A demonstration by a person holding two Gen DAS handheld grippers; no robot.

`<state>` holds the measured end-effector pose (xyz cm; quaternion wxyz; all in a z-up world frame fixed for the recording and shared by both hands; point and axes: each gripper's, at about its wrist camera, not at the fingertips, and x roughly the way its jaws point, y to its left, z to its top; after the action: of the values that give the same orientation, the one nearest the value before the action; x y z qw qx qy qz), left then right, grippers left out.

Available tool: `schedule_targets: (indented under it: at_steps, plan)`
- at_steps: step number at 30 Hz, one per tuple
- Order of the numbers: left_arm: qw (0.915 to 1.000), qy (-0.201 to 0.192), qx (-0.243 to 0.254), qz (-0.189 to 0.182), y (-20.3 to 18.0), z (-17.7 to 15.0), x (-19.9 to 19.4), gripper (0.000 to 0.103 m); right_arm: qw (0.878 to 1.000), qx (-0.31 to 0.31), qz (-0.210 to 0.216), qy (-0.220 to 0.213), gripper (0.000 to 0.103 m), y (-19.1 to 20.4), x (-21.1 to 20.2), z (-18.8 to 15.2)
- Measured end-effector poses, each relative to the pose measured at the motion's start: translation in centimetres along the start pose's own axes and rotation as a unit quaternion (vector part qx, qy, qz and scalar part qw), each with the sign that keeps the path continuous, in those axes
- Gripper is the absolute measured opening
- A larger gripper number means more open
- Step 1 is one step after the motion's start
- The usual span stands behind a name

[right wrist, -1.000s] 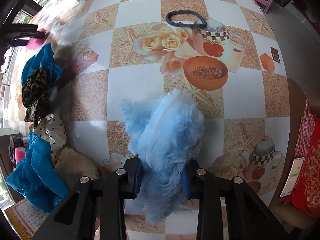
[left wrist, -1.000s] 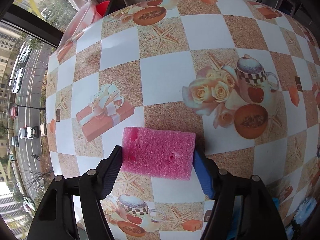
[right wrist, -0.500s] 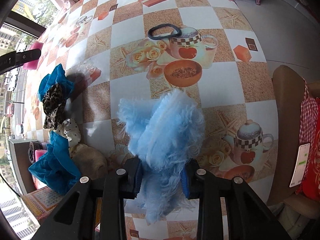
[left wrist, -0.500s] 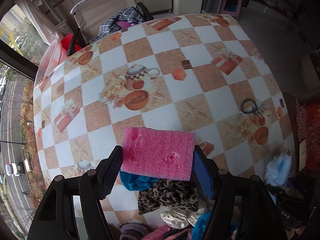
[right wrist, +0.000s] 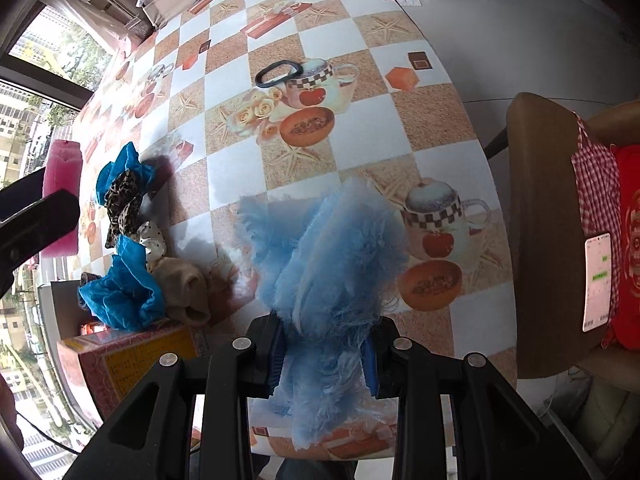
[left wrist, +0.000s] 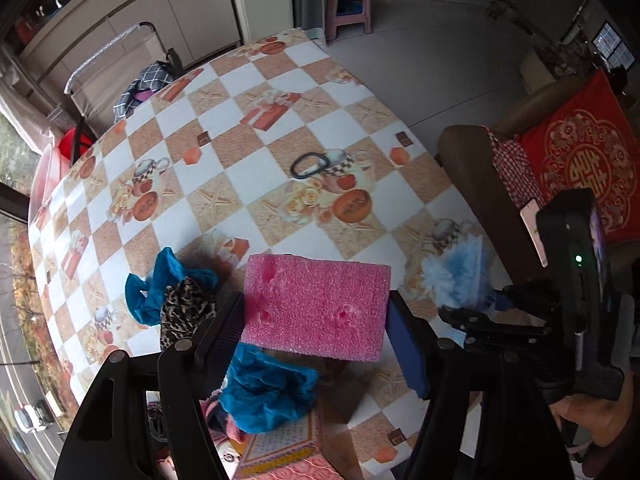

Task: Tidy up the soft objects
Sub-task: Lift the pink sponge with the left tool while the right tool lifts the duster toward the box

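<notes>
Between the left claw (left wrist: 316, 332) fingers: one pink sponge (left wrist: 316, 306), clamped at both ends, held above the desk (left wrist: 256, 176). Right claw (right wrist: 324, 354) closed on one fluffy light-blue piece (right wrist: 324, 248), also off the surface. Below the sponge, near desk edge: two blue crumpled cloths (left wrist: 268, 396) (left wrist: 154, 286), one leopard-print scrunchie (left wrist: 184, 308), one polka-dot scrunchie (right wrist: 152, 240), one beige piece (right wrist: 186, 292), possibly a sock. One printed box (right wrist: 128, 354) under the nearer cloth. One dark hair loop (left wrist: 308, 165) lies alone, well apart mid-desk.

Box (right wrist: 120, 354) under cloth pile (right wrist: 136, 272), half-hidden
</notes>
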<state>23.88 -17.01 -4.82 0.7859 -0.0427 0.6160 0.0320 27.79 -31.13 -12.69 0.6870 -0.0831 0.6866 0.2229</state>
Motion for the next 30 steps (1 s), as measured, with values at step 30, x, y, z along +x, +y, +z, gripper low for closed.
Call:
schedule_targets:
  at_steps: [30]
  plan:
    - [0.9951, -0.072, 0.043, -0.051, -0.3, -23.0, -11.1, 0.072, 0.999, 0.010, -0.030, -0.018, 0.033, 7.9, -4.6, -18.9]
